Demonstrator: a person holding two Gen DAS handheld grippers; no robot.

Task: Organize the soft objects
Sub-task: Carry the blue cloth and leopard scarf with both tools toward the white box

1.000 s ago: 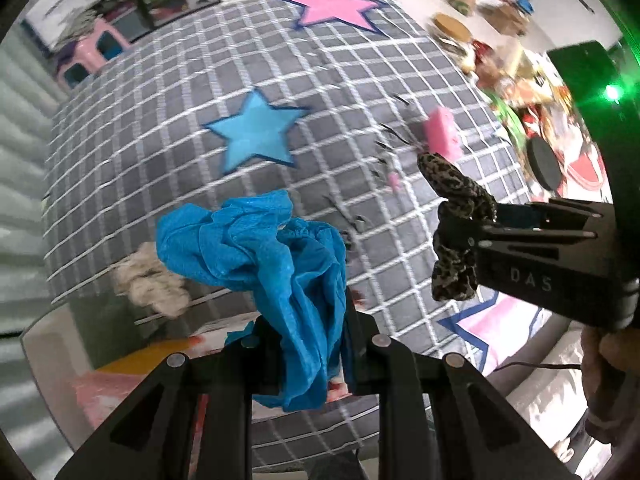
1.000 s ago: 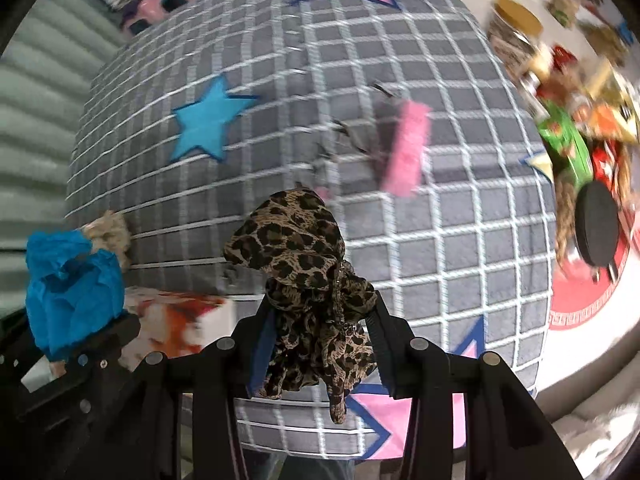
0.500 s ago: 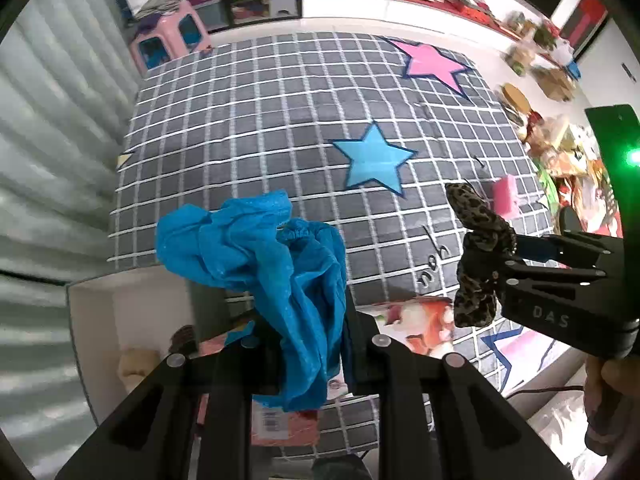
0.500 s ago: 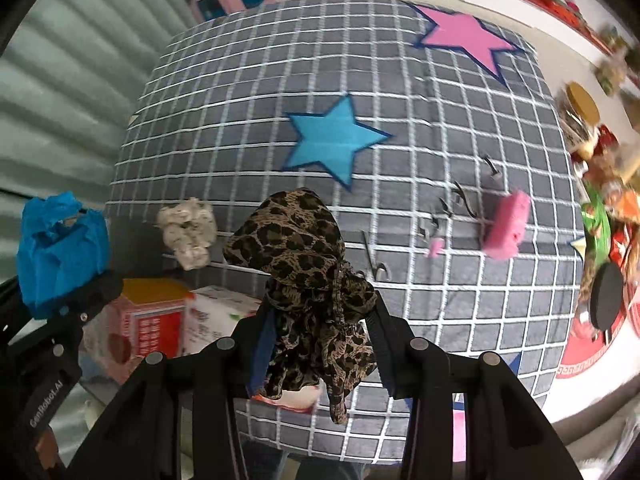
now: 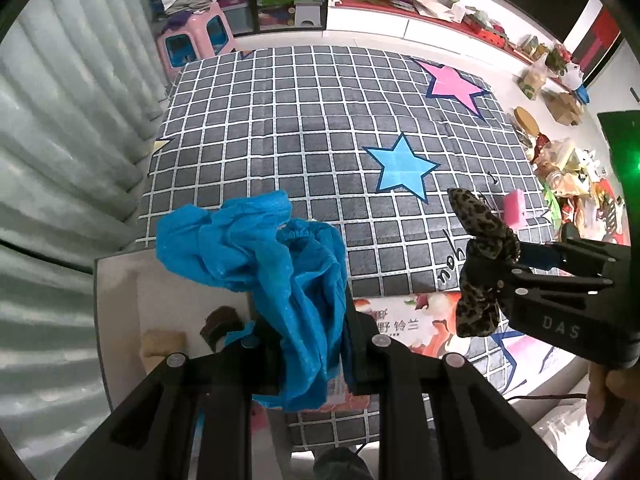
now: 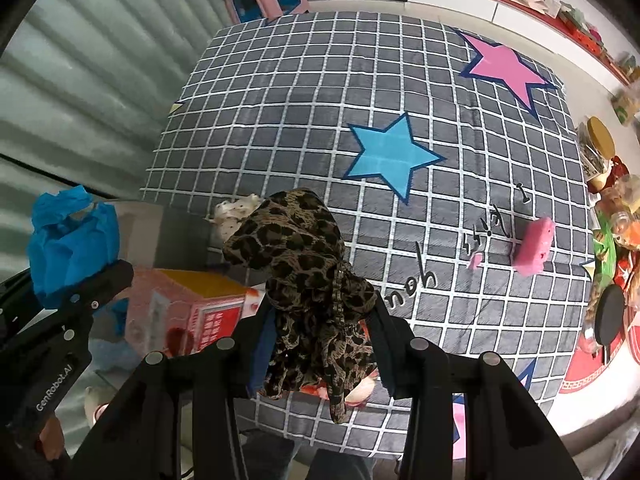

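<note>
A blue cloth (image 5: pixel 280 280) is clenched between the jaws of the left hand-held gripper (image 5: pixel 308 344), bunched and hanging free above the near edge of the bed (image 5: pixel 280 128), so that none of it drags on the checked cover. A leopard scrunchie (image 6: pixel 308 280) is pinched in the same way by the right hand-held gripper (image 6: pixel 320 344), its loose end drooping below the jaws. Both tools are pointed steeply downward and held side by side, which seems meant to bring the two soft things over the white box (image 5: pixel 120 300) at the bed's edge; a brown item and a beige one can already be seen lying inside it. A printed carton (image 6: pixel 192 304) stands just beside that box. A cream scrunchie (image 6: pixel 236 212) and a pink sponge (image 6: pixel 534 248) are left on the cover, well apart, probably to be collected later.
</note>
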